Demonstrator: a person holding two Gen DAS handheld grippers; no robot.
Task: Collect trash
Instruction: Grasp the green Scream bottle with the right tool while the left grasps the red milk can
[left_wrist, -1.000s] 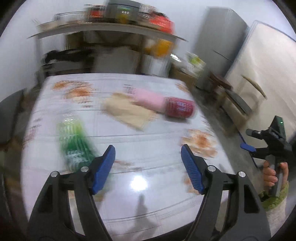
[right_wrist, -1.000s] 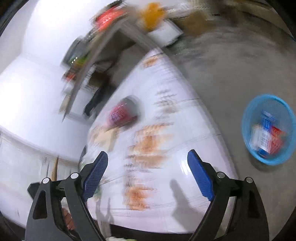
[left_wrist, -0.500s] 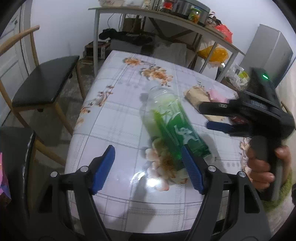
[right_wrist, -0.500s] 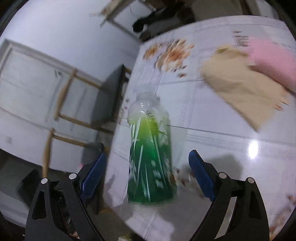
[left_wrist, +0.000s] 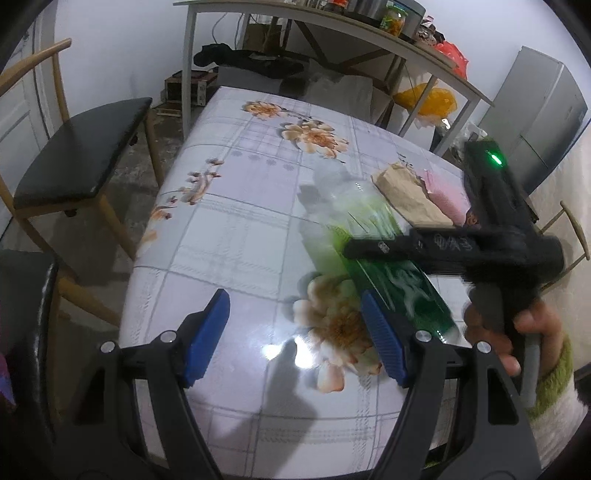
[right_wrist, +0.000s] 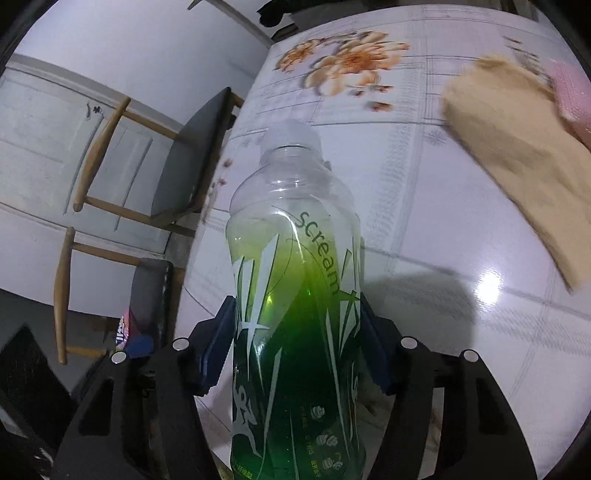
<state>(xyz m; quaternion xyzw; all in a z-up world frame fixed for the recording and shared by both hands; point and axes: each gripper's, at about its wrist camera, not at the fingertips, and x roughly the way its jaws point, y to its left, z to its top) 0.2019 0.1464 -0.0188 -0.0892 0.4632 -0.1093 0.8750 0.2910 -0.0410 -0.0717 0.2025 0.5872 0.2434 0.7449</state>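
Jaws of my right gripper (right_wrist: 297, 354) are closing around the green bottle (right_wrist: 295, 295) on the table (left_wrist: 236, 236); my left gripper (left_wrist: 295, 336) is hovering released.

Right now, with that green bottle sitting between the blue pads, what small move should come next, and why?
Probably finish the squeeze. The right gripper is closing, its pads at both sides of the green bottle, which lies on the table. Once the grip is firm, lift it. The left gripper hangs open with nothing in it.
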